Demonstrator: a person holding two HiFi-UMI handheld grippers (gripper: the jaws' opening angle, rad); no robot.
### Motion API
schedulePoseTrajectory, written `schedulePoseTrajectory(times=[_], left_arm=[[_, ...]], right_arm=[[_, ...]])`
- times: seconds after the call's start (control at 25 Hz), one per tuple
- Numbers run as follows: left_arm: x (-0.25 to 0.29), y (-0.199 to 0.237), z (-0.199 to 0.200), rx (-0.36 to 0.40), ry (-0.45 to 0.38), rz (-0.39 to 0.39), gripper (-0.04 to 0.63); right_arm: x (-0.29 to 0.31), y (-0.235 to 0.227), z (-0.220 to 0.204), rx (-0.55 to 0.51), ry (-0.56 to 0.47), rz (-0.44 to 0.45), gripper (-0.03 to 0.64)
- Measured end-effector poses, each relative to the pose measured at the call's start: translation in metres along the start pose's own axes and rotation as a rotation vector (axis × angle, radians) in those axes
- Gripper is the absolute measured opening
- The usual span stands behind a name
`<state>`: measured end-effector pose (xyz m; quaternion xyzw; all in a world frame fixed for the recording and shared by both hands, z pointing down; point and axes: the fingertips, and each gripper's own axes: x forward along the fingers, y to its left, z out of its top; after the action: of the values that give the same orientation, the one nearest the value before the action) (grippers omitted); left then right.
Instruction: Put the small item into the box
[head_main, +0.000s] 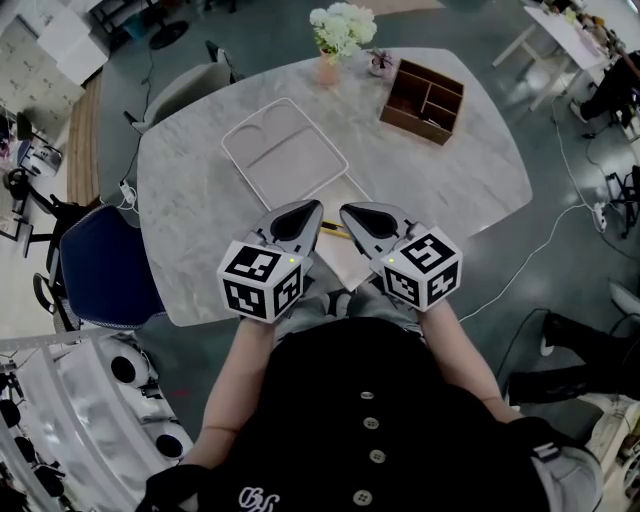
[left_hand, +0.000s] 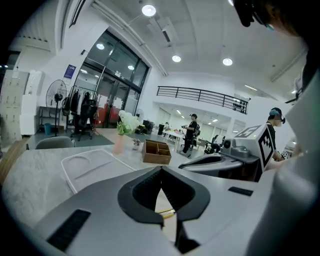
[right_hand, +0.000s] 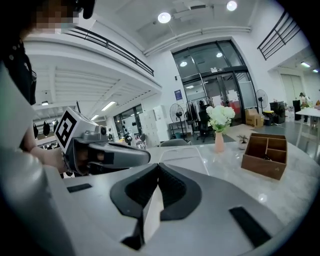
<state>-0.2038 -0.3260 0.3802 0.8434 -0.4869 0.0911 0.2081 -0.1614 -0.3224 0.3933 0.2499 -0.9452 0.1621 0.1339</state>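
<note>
Brown box (head_main: 422, 100), grey-veined white table (head_main: 200, 200)

table (head_main: 190, 190): white marble | chair (head_main: 105, 270): blue, beside table | floor (head_main: 480, 30): grey | ceiling lights (left_hand: 148, 10): round, lit

The grey plastic left gripper (head_main: 311, 208) and its twin, the grey plastic right gripper (head_main: 349, 211), are held side by side, tips near each other but apart, both pointing forward and slightly downward. Each has its black-lined jaws pressed together with nothing between the fingertips. Behind the fingers sit the black-and-white left marker cube (head_main: 262, 278) and right marker cube (head_main: 420, 268). Behind those, the bare left forearm (head_main: 235, 385) and right forearm (head_main: 468, 362) reach back.
</note>
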Motion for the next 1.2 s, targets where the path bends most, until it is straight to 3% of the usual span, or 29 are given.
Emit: schedulePoseTrajectory(times=[0.52, 1.2], left_arm=[[0.005, -0.006, -0.037, 0.002, 0.135, -0.019, 0.018], [-0.002, -0.008, -0.046, -0.020, 0.155, -0.042, 0.017]], right_arm=[[0.000, 0.004, -0.023, 0.013, 0.078, -0.005, 0.005], [0.000, 0.013, -0.029, 0.011, 0.099, 0.002, 0.005]])
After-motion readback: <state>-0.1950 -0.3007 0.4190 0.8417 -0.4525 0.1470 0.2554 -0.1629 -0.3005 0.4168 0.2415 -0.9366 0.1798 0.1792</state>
